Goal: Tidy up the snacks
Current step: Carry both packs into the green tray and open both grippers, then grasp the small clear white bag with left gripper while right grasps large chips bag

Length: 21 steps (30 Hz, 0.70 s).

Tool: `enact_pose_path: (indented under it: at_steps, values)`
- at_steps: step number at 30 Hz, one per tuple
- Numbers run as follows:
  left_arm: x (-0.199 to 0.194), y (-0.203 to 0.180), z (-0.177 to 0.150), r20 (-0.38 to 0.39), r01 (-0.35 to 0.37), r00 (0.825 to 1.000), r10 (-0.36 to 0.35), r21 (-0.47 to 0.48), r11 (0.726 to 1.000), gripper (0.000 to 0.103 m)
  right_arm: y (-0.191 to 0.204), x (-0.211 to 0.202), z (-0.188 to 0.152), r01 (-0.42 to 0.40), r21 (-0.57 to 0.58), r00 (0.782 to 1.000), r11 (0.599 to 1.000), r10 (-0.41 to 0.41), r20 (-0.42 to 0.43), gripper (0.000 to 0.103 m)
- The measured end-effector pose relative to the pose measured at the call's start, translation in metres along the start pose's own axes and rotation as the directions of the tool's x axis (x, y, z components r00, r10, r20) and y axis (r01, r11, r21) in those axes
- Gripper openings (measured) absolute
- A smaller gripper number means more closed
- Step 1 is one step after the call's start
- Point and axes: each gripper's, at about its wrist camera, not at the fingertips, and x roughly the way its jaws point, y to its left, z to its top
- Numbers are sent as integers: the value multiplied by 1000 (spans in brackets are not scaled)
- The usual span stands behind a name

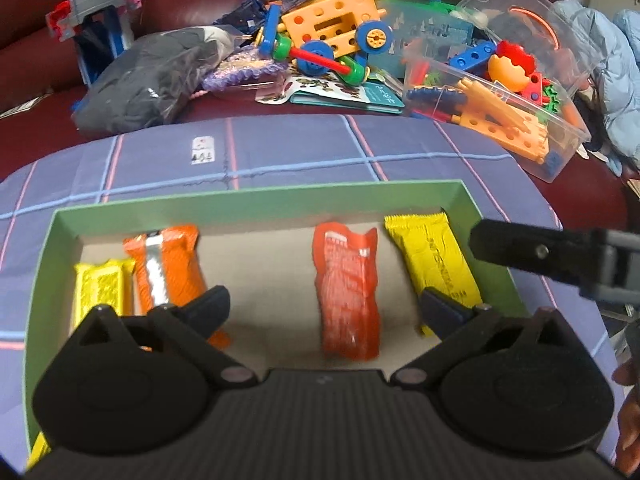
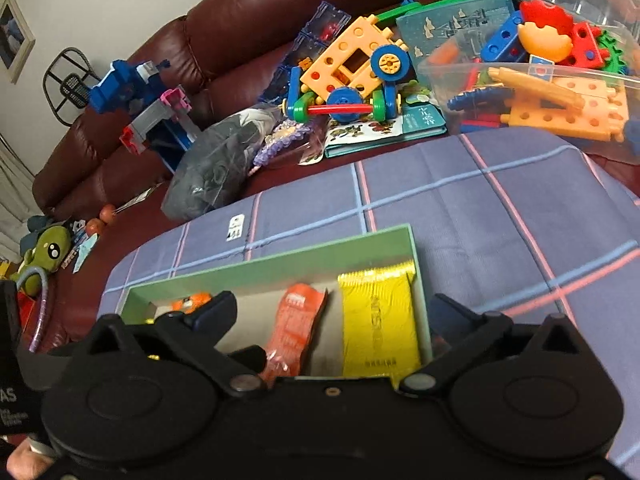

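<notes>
1. Work surface: a purple checked cloth with pink and blue lines (image 1: pixel 304 148) covers the surface. A shallow green cardboard box with a grey floor (image 1: pixel 256 196) rests on it.
2. Box contents, left wrist view, left to right: a yellow foil snack packet (image 1: pixel 102 286) lies at the left wall; an orange foil snack packet with a silver stripe (image 1: pixel 168 268) lies just beside it, touching or nearly so; a red-orange printed snack pouch (image 1: pixel 348 292) lies near the centre, well apart from that pair; a second yellow foil snack bar (image 1: pixel 434 260) lies near the right wall. All four lie flat.
3. Left gripper (image 1: pixel 324 304): jaws spread wide, nothing between them. It hangs above the box interior, with the red-orange pouch below the gap and no pad touching it.
4. Right gripper (image 2: pixel 328 312): jaws released, spread wide, grasping nothing. It hangs over the right end of the box, above the red-orange pouch and the second yellow bar. One of its black fingers (image 1: pixel 520 250) enters the left wrist view above the right wall.
5. Background: a dark red leather sofa (image 2: pixel 280 12) carries an orange plastic construction-toy vehicle with blue wheels (image 1: pixel 336 36), a clear plastic tub of toy parts (image 1: pixel 496 100) and a dark grey plastic bag (image 1: pixel 148 84).
</notes>
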Motion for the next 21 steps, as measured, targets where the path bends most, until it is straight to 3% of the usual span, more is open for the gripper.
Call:
enact_pose_path:
  at_steps: [9, 21]
  values:
    - [-46, -9, -46, -15, 21, 1000, -20, 21, 1000, 103, 2, -57, -44, 12, -18, 999, 1000, -13, -43, 103]
    - [-70, -10, -134, -96, 24, 995, -19, 49, 998, 103, -39, -100, -120, 70, 110, 993, 991, -58, -107, 103]
